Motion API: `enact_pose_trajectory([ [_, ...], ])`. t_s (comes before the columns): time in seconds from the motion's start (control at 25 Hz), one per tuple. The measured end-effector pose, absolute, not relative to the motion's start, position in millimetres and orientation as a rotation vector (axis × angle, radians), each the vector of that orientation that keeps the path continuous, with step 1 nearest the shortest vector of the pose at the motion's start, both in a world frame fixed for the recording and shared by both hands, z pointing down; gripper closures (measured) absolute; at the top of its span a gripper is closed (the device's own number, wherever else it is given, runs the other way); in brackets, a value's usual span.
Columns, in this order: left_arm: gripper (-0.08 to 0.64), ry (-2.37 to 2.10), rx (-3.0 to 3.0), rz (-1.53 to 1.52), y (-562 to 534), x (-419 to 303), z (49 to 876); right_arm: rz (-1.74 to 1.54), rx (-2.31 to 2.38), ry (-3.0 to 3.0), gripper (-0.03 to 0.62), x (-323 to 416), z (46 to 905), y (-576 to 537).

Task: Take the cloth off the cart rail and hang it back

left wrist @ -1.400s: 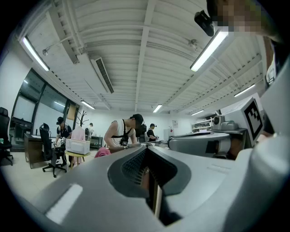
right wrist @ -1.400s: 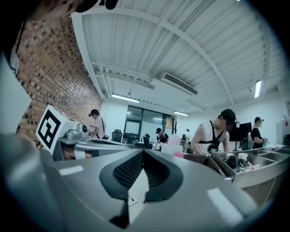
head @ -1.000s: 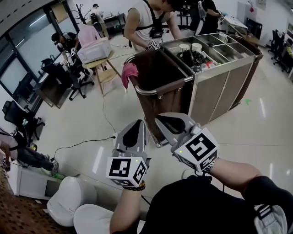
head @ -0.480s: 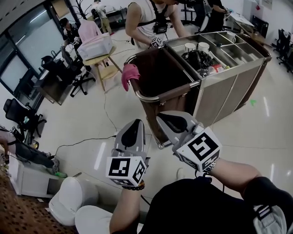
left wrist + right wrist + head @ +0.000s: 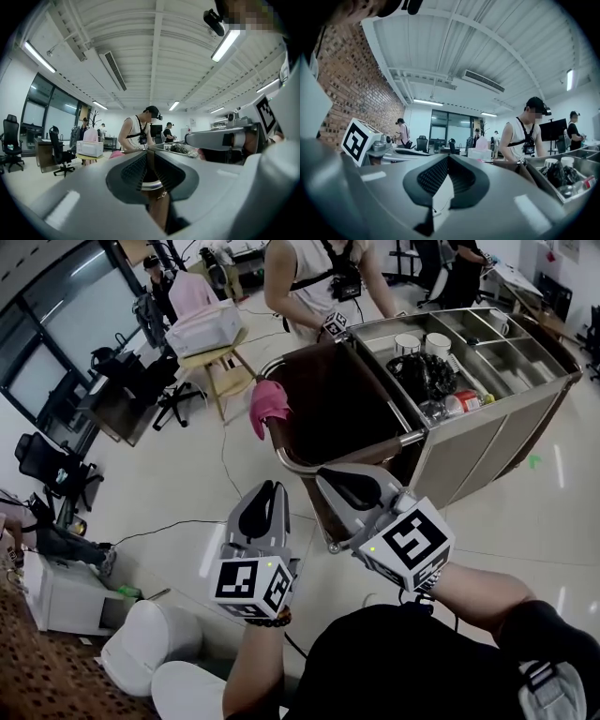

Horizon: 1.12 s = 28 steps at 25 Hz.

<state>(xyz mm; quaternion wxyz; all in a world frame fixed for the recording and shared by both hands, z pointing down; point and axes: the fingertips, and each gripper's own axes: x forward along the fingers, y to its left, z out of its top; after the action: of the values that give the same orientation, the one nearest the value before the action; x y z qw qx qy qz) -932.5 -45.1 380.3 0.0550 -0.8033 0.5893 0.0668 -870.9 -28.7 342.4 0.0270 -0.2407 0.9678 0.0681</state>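
**Not started: cloth on rail, both claws short of it**

Progress: zero steps done, as far as pics show. The pink cloth (image 5: 268,405) hangs over the cart rail (image 5: 403,439) at its far-left corner, just above the brown bag (image 5: 337,399) of the steel cart (image 5: 478,460). No claw touches it.

L claw (image 5: 266,493) is held low in front of the person, well apart from the cloth and pointing approx toward that corner. Its jaws have just been opening. There's now a thin gap w/ nothing btwn them. Thru the gap in the left gripper view only rail and bag show, w/ a bit of pink off to the left. So it's released but barely parted, prob. prep for a grab.

R claw (image 5: 330,482) sits beside it. It overlaps the near rail in the head view but looks apart from it. In the right gripper view the tips meet w/ nothing in them, so it's clenched on nothing.

Left to do, judging by layout: everything.
- Close in on the corner.
- Widen the L claw more, since the gap looks too thin for a bunched fold.
- Pinch the cloth and lift it clear of the rail.
- Drape it back so it hangs w/o slipping.

Another person (image 5: 319,287) works at the cart's far side, nr the cloth, and may crowd the reach.
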Motion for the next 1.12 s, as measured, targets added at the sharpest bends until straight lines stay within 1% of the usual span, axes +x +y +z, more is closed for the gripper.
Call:
enact_pose_trajectory([
  [0.08, 0.52, 1.822, -2.422, 0.206, -57.4, -936.9, 382.0, 0.146, -0.756, 3.005, 0.6, -869.1, 343.7, -40.5],
  [0.2, 0.508, 1.854, -2.404, 0.201, -74.3, -939.3, 387.8, 0.245, -0.742, 2.982, 0.6, -864.4, 346.3, -66.0],
  [0.64, 0.486, 1.896, -2.427, 0.177, -126.8, -979.3, 414.2, 0.209, -0.731, 2.954, 0.6, -891.9, 349.9, -111.1],
  [0.96, 0.468, 1.878, -2.504, 0.118, -178.6, -1040.5, 438.7, 0.222, -0.816, 2.926, 0.601, -950.0, 332.9, -143.4],
  [1.12, 0.457, 1.855, -2.578, 0.052, -217.3, -1046.8, 471.8, 0.215, -0.853, 2.914, 0.6, -960.1, 340.5, -171.5],
])
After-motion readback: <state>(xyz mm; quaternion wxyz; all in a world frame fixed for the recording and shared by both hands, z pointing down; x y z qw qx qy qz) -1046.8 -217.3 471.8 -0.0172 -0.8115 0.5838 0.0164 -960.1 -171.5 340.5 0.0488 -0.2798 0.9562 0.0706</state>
